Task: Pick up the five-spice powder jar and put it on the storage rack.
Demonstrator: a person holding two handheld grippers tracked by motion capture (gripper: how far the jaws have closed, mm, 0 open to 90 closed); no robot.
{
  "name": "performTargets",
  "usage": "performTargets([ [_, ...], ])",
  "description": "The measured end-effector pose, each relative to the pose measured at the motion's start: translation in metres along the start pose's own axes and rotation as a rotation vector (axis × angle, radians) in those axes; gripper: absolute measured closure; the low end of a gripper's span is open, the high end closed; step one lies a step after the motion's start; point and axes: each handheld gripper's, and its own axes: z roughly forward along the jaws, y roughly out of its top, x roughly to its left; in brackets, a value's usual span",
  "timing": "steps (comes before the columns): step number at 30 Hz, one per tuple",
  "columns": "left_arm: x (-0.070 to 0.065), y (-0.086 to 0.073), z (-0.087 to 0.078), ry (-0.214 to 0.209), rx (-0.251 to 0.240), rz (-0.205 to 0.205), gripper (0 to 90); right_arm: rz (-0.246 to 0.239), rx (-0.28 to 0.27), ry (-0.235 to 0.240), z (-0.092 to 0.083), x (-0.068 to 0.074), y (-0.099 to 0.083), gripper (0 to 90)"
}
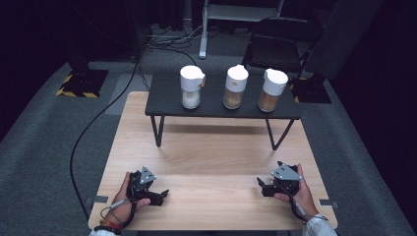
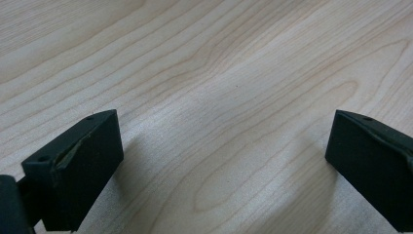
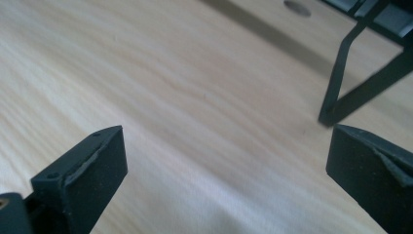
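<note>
Three white-lidded jars stand in a row on a low black shelf (image 1: 167, 105) at the table's far side: the left jar (image 1: 191, 87) holds white grains, the middle jar (image 1: 235, 87) tan grains, the right jar (image 1: 272, 90) brownish grains. My left gripper (image 1: 164, 195) rests on the wooden table (image 1: 216, 162) near the front left, open, with only bare wood between its jaws (image 2: 224, 165). My right gripper (image 1: 260, 186) rests near the front right, also open and holding nothing (image 3: 224, 180).
The shelf's black wire legs (image 3: 350, 83) stand ahead of the right gripper. A black folding chair (image 1: 280, 44) and cables lie on the grey floor behind the table. Bare wood stretches between the shelf and the grippers.
</note>
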Motion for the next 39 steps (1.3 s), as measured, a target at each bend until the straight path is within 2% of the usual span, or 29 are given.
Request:
performTargets([
  [3,0.0,0.0,0.0,-0.001,0.0,0.001,0.1,0.019,0.025,0.031,-0.001,-0.007,-0.003,1.1],
  [7,0.0,0.0,0.0,0.0,0.0,0.001,0.1,0.036,0.047,0.037,-0.002,-0.012,-0.008,1.1],
  [12,0.0,0.0,0.0,0.0,0.0,0.001,0.1,0.031,0.085,0.046,-0.003,-0.017,-0.011,1.1],
  [17,0.0,0.0,0.0,0.0,0.001,0.0,0.1,0.065,0.092,0.075,-0.003,-0.025,-0.014,1.1],
  [19,0.0,0.0,0.0,0.0,0.001,0.0,0.1,0.062,0.102,0.076,-0.003,-0.026,-0.014,1.1],
  [23,0.0,0.0,0.0,0.0,0.001,0.0,0.1,0.101,0.107,0.093,-0.003,-0.033,-0.017,1.2],
  [27,0.0,0.0,0.0,-0.001,0.001,0.002,0.1,0.181,0.12,0.137,-0.003,-0.046,-0.023,0.7],
  [31,0.001,0.0,0.0,-0.002,0.0,0.003,0.1,0.23,0.143,0.163,-0.004,-0.057,-0.026,0.2],
  [39,0.001,0.0,0.0,-0.004,0.001,0.003,0.1,0.232,0.145,0.165,-0.005,-0.06,-0.028,0.1],
])
